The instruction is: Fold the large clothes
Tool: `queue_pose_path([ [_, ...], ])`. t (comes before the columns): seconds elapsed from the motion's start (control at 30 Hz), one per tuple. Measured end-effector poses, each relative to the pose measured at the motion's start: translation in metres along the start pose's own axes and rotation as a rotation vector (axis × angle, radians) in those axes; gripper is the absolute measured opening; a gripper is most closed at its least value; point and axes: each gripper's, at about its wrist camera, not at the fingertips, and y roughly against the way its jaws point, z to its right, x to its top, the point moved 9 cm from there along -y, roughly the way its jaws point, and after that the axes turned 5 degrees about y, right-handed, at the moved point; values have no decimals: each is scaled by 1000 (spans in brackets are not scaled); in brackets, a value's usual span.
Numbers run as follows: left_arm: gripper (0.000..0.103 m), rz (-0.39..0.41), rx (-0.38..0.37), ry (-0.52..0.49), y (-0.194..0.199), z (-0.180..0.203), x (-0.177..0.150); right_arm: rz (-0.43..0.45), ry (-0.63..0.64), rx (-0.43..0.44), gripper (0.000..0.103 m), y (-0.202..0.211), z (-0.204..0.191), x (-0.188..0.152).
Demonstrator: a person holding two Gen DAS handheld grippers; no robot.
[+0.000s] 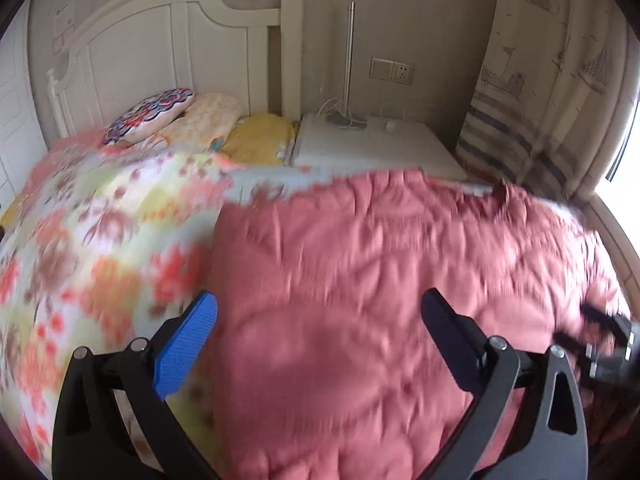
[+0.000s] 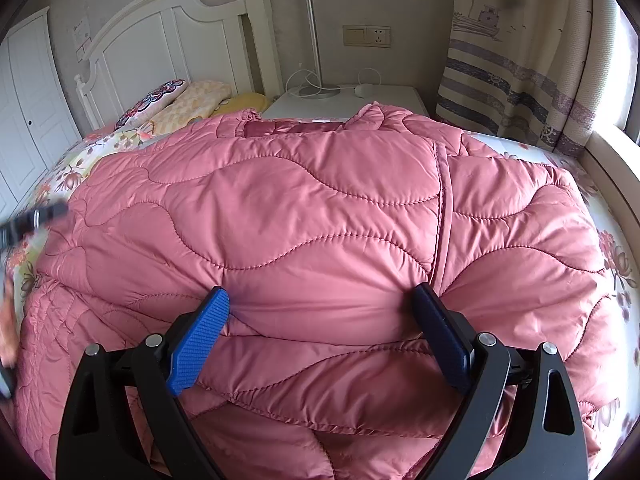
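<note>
A pink quilted puffer jacket [image 2: 320,208] lies spread on the bed, collar toward the headboard, with a folded layer on top. My right gripper [image 2: 320,300] is open, its blue-padded fingers wide apart and low over the jacket's near part. The jacket also shows in the left wrist view [image 1: 380,280], blurred. My left gripper [image 1: 320,308] is open above the jacket's left edge, holding nothing. The right gripper shows blurred at the right edge of the left wrist view [image 1: 600,340], and the left gripper blurred at the left edge of the right wrist view [image 2: 32,216].
The floral bedspread [image 1: 88,240] covers the bed. Pillows [image 1: 152,114] lie by the white headboard [image 1: 160,52]. A white nightstand [image 1: 376,144] with a lamp pole and cables stands behind. A curtain [image 2: 520,60] and a window ledge are on the right.
</note>
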Motion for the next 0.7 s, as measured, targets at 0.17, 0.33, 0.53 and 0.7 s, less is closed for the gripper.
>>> queue_pose_path([
  [0.17, 101, -171, 39, 19, -77, -9, -6, 1, 0, -1, 89, 0, 0, 0],
  [0.33, 101, -105, 69, -45, -76, -4, -7, 3, -3, 12, 89, 0, -1, 0],
  [0.53, 101, -95, 69, -46, -70, -6, -8, 3, -8, 20, 89, 1, 0, 0],
  [0.7, 101, -23, 81, -56, -22, 9, -15, 1, -14, 24, 89, 0, 1, 0],
])
